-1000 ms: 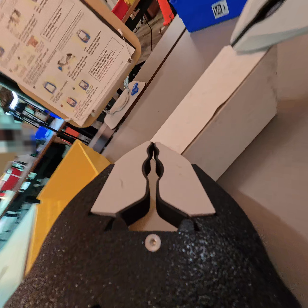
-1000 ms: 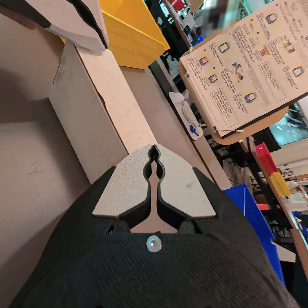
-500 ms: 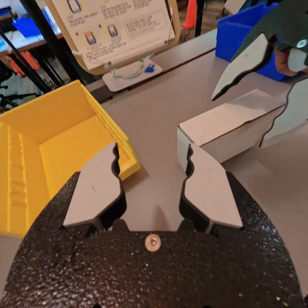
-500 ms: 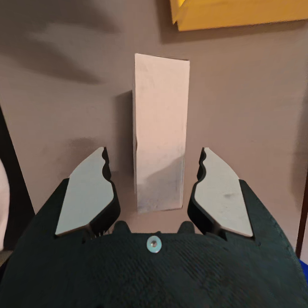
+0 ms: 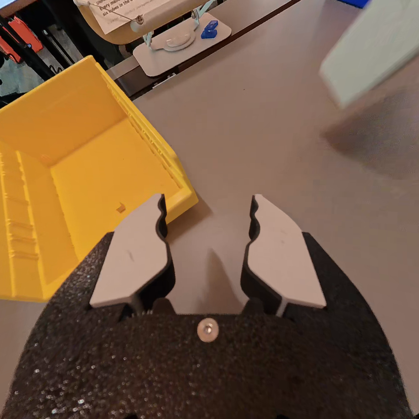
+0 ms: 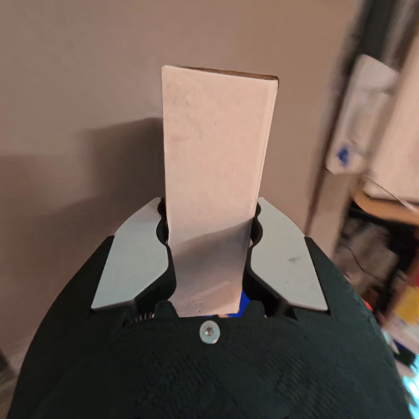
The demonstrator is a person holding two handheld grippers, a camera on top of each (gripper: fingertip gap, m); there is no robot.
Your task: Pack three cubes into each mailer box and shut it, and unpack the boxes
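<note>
The right tongs clamp the white box at frame centre, apparently lifted off the tabletop. The left tongs gape empty beside the yellow bin, lower left. Held by one end, the box could pivot or slip.

One white mailer box, one yellow bin, one instruction board on stand, two grippers

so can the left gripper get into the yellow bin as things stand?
Probably yes. The left gripper is open and empty beside the yellow bin, whose top is open, nothing between them.
</note>
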